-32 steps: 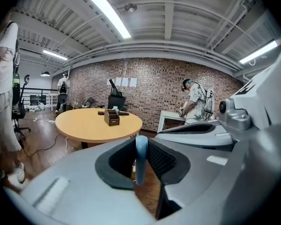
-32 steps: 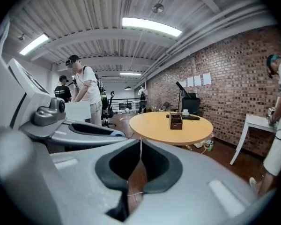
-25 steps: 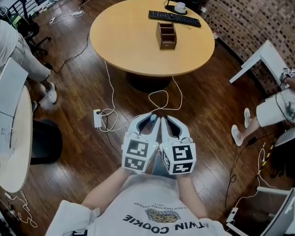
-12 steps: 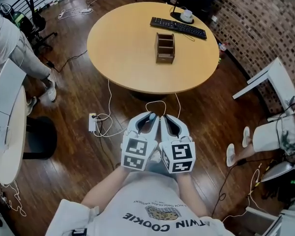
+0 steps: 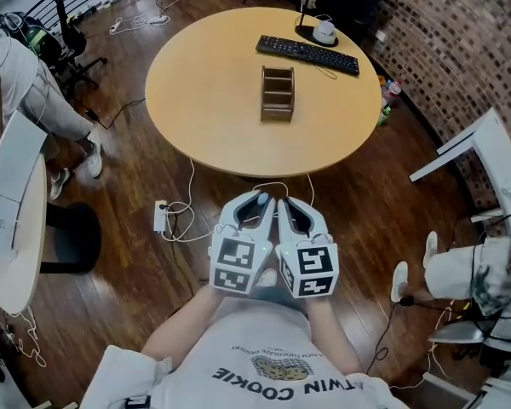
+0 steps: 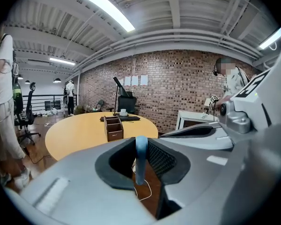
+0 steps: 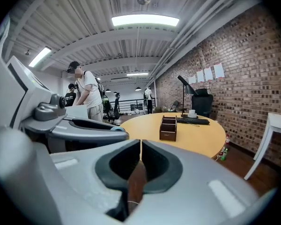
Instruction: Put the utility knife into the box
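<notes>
At the far left a standing person [image 5: 19, 73] is cut off by the frame. The left gripper [image 5: 261, 201] pinches the utility knife [image 6: 141, 158] at its jaw tips (only a slim pale-blue edge shows, so its shape is hard to make out). Ahead, well apart from both grippers, the wooden box [image 5: 278, 93] stands on the round table [image 5: 196, 92]; its small front label is too tiny to read. The shirt [image 5: 264, 373] below reads "TWIN COOKIE", upside down and clipped. The right gripper [image 5: 287, 204], just beside the left, has its jaws pressed together on nothing. A keyboard [image 5: 307, 54] lies beyond the box.
</notes>
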A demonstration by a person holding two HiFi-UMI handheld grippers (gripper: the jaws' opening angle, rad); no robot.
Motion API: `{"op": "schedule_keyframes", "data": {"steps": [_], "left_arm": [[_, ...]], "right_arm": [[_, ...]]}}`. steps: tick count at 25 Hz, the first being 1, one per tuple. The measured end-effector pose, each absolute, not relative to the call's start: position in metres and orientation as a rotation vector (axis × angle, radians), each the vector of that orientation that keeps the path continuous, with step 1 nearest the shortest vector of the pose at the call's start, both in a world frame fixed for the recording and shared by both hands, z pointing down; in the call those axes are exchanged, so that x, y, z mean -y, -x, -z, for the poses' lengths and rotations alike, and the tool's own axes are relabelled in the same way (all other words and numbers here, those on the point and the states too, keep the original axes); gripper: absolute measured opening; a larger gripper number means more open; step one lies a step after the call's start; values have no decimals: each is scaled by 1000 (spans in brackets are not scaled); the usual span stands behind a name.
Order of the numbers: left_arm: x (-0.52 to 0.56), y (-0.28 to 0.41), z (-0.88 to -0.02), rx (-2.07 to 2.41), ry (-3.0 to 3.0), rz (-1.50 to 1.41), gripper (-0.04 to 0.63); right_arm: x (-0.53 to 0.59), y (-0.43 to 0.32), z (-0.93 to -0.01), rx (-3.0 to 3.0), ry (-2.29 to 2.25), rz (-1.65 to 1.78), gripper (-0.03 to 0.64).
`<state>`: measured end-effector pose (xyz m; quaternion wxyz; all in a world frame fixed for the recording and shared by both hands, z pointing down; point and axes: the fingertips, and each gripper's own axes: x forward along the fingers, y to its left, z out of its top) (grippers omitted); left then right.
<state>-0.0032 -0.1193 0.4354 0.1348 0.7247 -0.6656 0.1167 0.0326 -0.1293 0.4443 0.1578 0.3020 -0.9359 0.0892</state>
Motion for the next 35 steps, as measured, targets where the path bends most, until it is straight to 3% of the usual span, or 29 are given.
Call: {"op": "schedule_keyframes", "data": {"steps": [12, 35], "left_arm": [[167, 12, -443, 1902, -2122, -356, 77], [334, 113, -461, 1672, -2370, -434, 77]], "right_arm": [[178, -27, -450, 2668, -895, -255, 9], [313, 66, -467, 2558, -1069, -291, 9]]}}
